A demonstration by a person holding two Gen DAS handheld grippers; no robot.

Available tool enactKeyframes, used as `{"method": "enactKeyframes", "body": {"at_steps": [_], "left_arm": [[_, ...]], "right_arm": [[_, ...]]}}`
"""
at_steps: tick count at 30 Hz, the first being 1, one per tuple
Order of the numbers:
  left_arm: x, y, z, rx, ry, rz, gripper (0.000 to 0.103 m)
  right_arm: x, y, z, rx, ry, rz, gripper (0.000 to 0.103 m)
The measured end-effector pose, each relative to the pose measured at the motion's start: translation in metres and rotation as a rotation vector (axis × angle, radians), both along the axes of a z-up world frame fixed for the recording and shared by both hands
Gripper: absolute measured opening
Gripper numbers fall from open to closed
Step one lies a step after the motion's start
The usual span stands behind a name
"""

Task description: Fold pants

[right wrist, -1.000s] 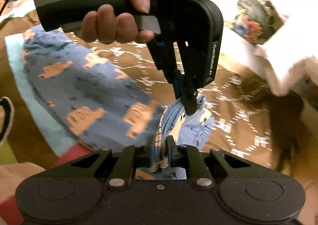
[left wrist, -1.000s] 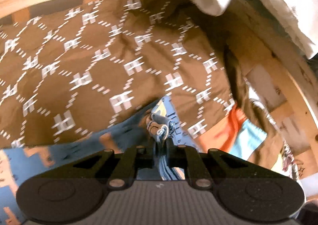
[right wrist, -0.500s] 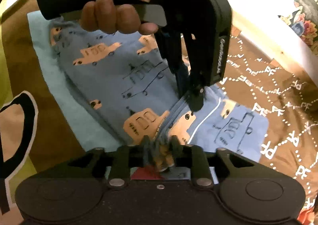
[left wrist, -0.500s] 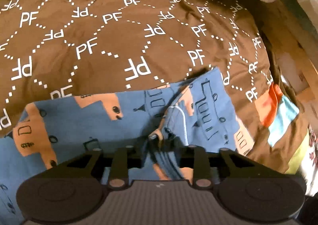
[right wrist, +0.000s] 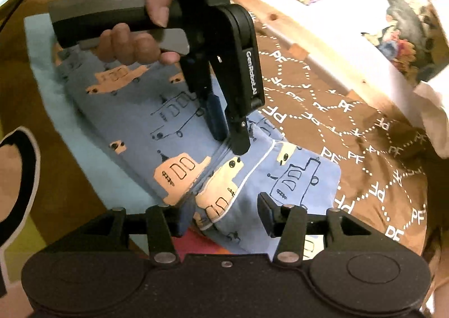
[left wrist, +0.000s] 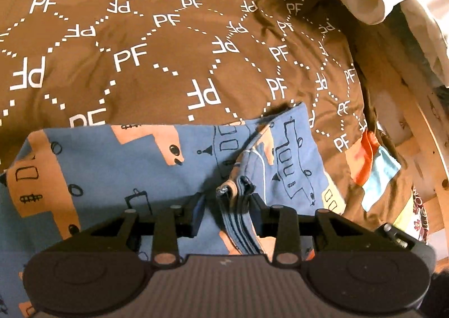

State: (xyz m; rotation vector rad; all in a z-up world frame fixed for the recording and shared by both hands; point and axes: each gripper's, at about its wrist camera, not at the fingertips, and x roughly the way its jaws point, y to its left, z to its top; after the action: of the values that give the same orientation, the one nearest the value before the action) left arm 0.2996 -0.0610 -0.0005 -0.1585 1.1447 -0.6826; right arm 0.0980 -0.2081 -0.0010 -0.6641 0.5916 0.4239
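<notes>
On the brown PF-printed bedspread (left wrist: 146, 45), the blue pants (right wrist: 157, 127) with orange vehicles are lying folded. At their left, the left gripper (right wrist: 228, 135) is opening, its fingers parting beside a bunched edge, perhaps still brushing it. Nearer the pants' right end, the right gripper (right wrist: 224, 217) is opening too, cloth lying loose between its spread jaws.

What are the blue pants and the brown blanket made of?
The pants look like soft matte cotton knit: they crease and bunch, and the vehicle prints bend with the folds. The brown blanket looks like thin woven cloth, matte, with fine wrinkles. Exact fibres cannot be told.
</notes>
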Motion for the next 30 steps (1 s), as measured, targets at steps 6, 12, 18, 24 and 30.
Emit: {"method": "enactKeyframes", "body": {"at_steps": [6, 12, 18, 24, 30], "left_arm": [[-0.001, -0.002, 0.000, 0.004, -0.017, -0.014, 0.043], [-0.005, 0.001, 0.005, -0.002, -0.044, -0.016, 0.052], [-0.005, -0.002, 0.003, 0.036, -0.066, 0.004, 0.042], [-0.005, -0.006, 0.004, 0.048, -0.066, -0.002, 0.026], [-0.003, -0.006, 0.003, 0.038, -0.048, 0.007, 0.017]], "right_arm": [[-0.013, 0.005, -0.008, 0.048, -0.070, -0.018, 0.059], [-0.017, 0.008, -0.014, 0.050, -0.071, -0.041, 0.059], [-0.017, 0.015, -0.023, 0.024, -0.068, -0.047, 0.049], [-0.015, 0.017, -0.027, 0.029, -0.066, -0.082, 0.035], [-0.015, 0.016, -0.022, 0.060, -0.065, -0.090, 0.011]]}}
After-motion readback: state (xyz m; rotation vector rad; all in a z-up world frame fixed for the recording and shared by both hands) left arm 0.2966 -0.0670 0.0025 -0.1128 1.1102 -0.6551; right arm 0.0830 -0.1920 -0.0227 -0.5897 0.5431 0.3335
